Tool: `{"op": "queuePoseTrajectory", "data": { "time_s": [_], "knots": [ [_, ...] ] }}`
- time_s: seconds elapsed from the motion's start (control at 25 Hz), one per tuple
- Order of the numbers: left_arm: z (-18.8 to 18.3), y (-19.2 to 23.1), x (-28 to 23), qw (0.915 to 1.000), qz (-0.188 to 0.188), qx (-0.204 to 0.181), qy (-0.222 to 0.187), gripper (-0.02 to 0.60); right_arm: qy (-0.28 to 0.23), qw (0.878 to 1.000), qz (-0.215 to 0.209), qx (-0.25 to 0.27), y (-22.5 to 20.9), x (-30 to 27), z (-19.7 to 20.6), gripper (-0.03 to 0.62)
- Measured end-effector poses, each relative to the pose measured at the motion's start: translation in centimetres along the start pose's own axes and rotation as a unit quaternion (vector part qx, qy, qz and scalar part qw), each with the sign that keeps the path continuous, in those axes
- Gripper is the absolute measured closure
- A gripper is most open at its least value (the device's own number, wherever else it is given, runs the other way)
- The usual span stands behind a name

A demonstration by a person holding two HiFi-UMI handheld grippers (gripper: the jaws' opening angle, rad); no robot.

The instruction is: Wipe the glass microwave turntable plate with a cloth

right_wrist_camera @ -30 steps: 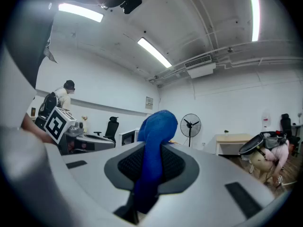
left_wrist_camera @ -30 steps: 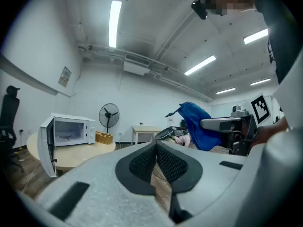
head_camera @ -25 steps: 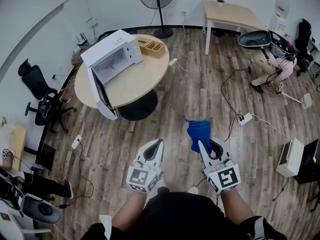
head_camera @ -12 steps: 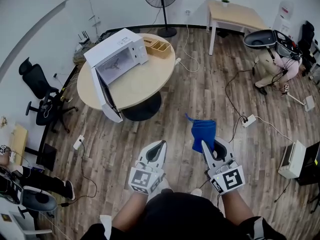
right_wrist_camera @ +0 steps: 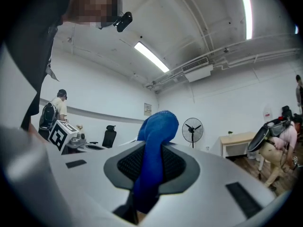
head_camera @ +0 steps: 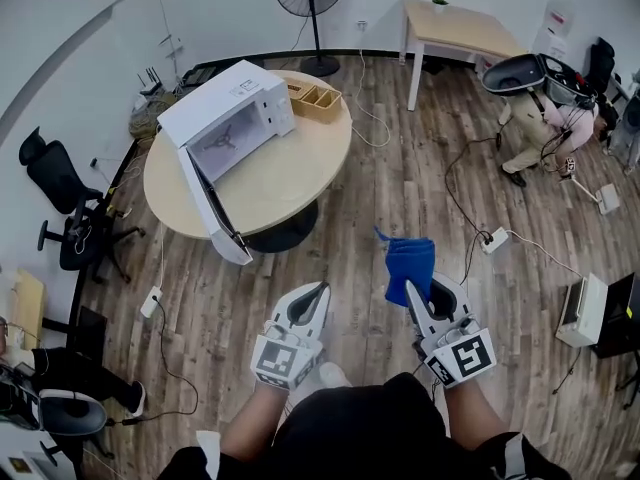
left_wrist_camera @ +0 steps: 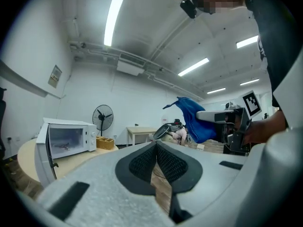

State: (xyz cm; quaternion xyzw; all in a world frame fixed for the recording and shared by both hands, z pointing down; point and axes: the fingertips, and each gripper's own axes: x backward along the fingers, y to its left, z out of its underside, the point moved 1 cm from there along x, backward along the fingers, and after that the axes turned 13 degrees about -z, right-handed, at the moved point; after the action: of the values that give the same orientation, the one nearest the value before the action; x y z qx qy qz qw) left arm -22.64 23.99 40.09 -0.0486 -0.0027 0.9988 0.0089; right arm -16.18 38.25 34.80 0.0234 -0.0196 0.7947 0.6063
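Over open floor (head_camera: 350, 218), well off the round table (head_camera: 285, 173) edge, right gripper (head_camera: 422, 293) fingers clamping blue cloth (head_camera: 409, 261), left gripper (head_camera: 312, 298) fingers closed, empty.

The cloth (head_camera: 408, 260) is soft blue fabric, matt, with a fine weave; the left gripper (head_camera: 316, 288) and right gripper (head_camera: 413, 290) have matt, faintly grainy pale-grey plastic shells; their black pads (left_wrist_camera: 142, 162) look rubbery and mesh-textured; the floor (head_camera: 380, 188) is dark wood plank with a low sheen; the round table (head_camera: 290, 165) has a smooth pale wood top; the microwave (head_camera: 215, 98) casing is smooth white.
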Motion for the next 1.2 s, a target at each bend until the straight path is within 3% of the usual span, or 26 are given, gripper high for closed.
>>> {"op": "queuePoseTrajectory", "data": {
  "time_s": [0.28,0.52,0.68,0.88,1.2],
  "knots": [
    [0.2,2.7,-1.8,1.0000,0.002,0.002,0.003,0.575,0.010,1.000,0.014,-0.003,-0.7,-2.8,0.9,0.526],
    [0.3,3.7,-5.3,0.9999,-0.002,-0.001,0.012,0.576,0.012,1.000,0.022,-0.003,-4.6,-4.6,1.6,0.526],
    [-0.5,4.1,-8.8,0.9998,-0.018,-0.006,0.009,0.577,0.010,1.000,0.006,0.002,-8.2,-5.8,1.1,0.526],
    [-2.1,3.8,-14.2,0.9992,-0.033,0.021,-0.008,0.576,0.023,0.999,-0.025,0.012,-12.8,-8.4,1.2,0.526],
    [-3.3,4.4,-20.0,0.9981,-0.059,0.008,-0.012,0.576,0.027,0.996,-0.079,0.018,-17.7,-11.8,1.5,0.525]
  ]
}}
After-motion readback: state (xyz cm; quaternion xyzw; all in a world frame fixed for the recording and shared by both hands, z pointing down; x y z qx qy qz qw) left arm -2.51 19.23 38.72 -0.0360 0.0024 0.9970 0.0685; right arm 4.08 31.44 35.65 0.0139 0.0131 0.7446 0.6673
